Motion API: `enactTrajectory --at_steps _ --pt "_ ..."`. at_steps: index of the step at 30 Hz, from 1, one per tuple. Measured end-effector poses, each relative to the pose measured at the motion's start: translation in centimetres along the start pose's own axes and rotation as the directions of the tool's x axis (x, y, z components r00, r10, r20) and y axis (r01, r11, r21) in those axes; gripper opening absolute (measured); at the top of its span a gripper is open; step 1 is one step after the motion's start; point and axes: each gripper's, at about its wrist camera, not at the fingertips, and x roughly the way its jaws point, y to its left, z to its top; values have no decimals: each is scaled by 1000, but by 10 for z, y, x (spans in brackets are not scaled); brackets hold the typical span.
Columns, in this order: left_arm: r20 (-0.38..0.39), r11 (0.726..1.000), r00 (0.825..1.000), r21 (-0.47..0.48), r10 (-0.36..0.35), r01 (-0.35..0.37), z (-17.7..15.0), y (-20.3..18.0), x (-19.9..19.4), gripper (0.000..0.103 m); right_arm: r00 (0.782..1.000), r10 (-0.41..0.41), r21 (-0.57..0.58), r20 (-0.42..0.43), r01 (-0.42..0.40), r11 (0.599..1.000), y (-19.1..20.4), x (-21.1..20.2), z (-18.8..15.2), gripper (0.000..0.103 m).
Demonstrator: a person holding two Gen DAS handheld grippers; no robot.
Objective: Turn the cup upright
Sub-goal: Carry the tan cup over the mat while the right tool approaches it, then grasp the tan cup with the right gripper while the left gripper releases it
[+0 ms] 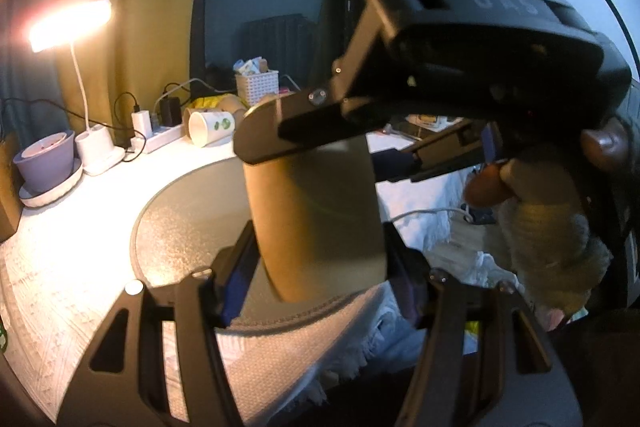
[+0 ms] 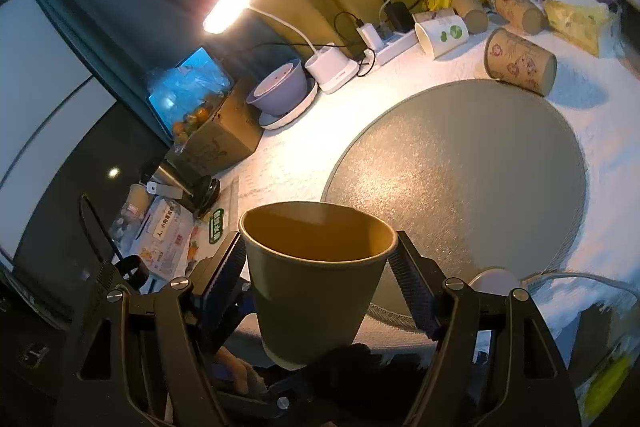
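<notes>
The cup (image 2: 316, 279) hangs above the near edge of the round grey mat (image 2: 460, 163), mouth up and tilted a little, with both tools on it. The right tool (image 2: 318, 267) is clamped on its sides just below the rim. From the right wrist view you look straight into the open brown mouth; the left wrist view shows only the outer wall (image 1: 316, 223), with the left tool (image 1: 316, 267) pressing its fingers against both sides lower down, and the right tool's black body crossing over the top, raised letters on it too blurred to read.

Only the right view shows a printed paper cup (image 2: 520, 67) lying on its side at the mat's far edge, and a box (image 2: 216, 139) on the left of the surface. Both views show the lit lamp (image 2: 236, 1), the lilac bowl (image 2: 280, 87) and a white cup with green dots (image 2: 442, 35) lying sideways by the power strip (image 2: 394, 47). A carton at lower left carries Chinese print I cannot make out.
</notes>
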Motion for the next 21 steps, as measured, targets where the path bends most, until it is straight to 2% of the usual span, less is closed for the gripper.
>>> enactTrajectory --at_steps 8,13,14,16,21 --pt "-14 1000 1000 19 8 -8 -3 -9 -1 61 1000 11 21 -11 -10 1000 -6 3 1 76" --pt "-26 1000 999 11 19 -18 -3 -6 1 62 1000 9 20 -10 -8 1000 -6 5 2 72" --pt "-28 1000 999 9 22 -21 -3 -4 3 64 1000 7 20 -11 -7 1000 -5 5 2 72" --pt "-29 1000 999 2 19 -19 -4 -2 3 76 1000 1 16 -10 -1 1000 -4 7 3 72" --pt "-38 1000 999 -25 14 -15 -6 4 3 78 1000 -16 4 2 16 1000 -4 9 9 72"
